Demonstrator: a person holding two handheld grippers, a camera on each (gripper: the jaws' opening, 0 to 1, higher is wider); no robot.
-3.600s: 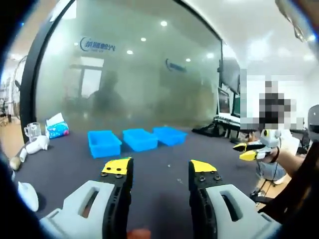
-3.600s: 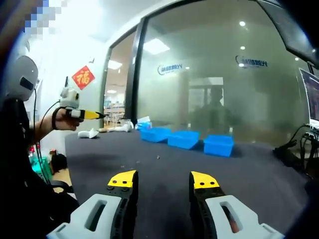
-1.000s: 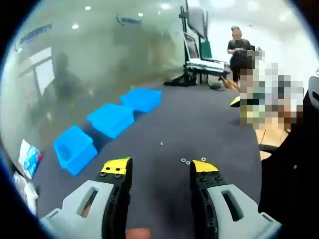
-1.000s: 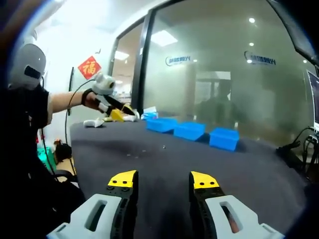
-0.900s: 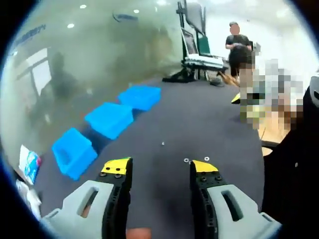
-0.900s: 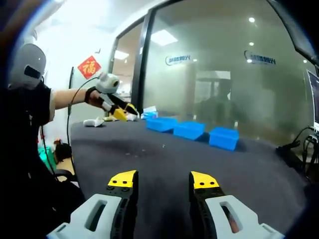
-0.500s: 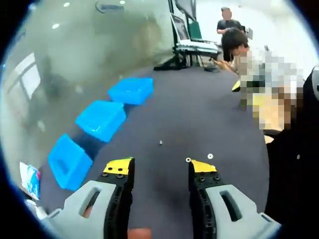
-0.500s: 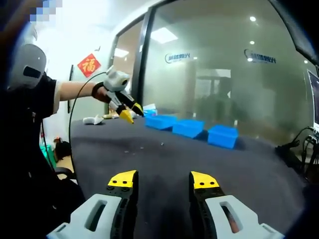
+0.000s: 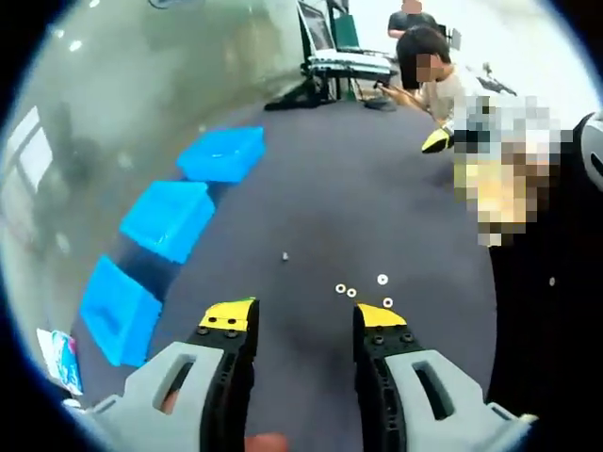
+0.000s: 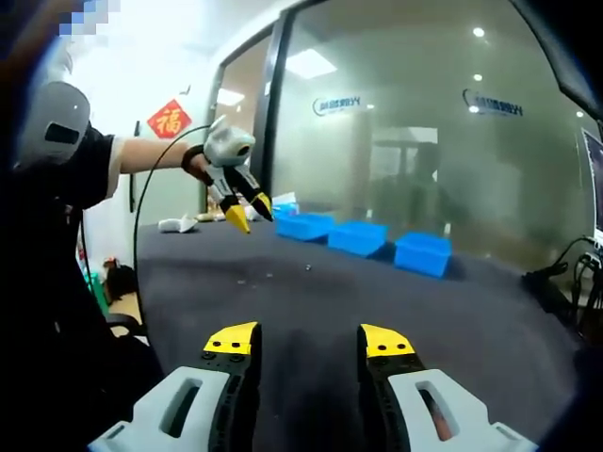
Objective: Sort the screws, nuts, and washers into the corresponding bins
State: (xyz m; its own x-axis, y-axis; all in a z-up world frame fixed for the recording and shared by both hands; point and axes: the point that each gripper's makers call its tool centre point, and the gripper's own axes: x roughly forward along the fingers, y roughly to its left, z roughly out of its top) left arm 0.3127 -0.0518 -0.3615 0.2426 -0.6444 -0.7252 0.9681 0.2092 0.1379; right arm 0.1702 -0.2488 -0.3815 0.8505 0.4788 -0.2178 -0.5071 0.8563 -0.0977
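Three blue bins stand in a row on the dark table: bin (image 9: 223, 153), bin (image 9: 170, 218) and bin (image 9: 118, 308). The right gripper view shows them far back as bin (image 10: 304, 226), bin (image 10: 358, 237) and bin (image 10: 423, 253). Several small washers (image 9: 350, 293) lie just ahead of my left gripper (image 9: 303, 315), which is open and holds nothing. A lone small part (image 9: 285, 255) lies further out. My right gripper (image 10: 309, 341) is open and empty over the table's near side. The left gripper (image 10: 250, 213) hangs above the table, tips pointing down.
The dark table (image 10: 452, 320) stretches wide around the scattered parts (image 10: 307, 267). White objects (image 10: 176, 225) lie at its far left end. Cables (image 10: 565, 273) trail at the right. People (image 9: 433, 75) sit beyond the table near a keyboard stand (image 9: 344, 61).
The left gripper has moved out over the table and tipped downward, so the washers now lie closer to its jaws. The right gripper has stayed put. Both stay open.
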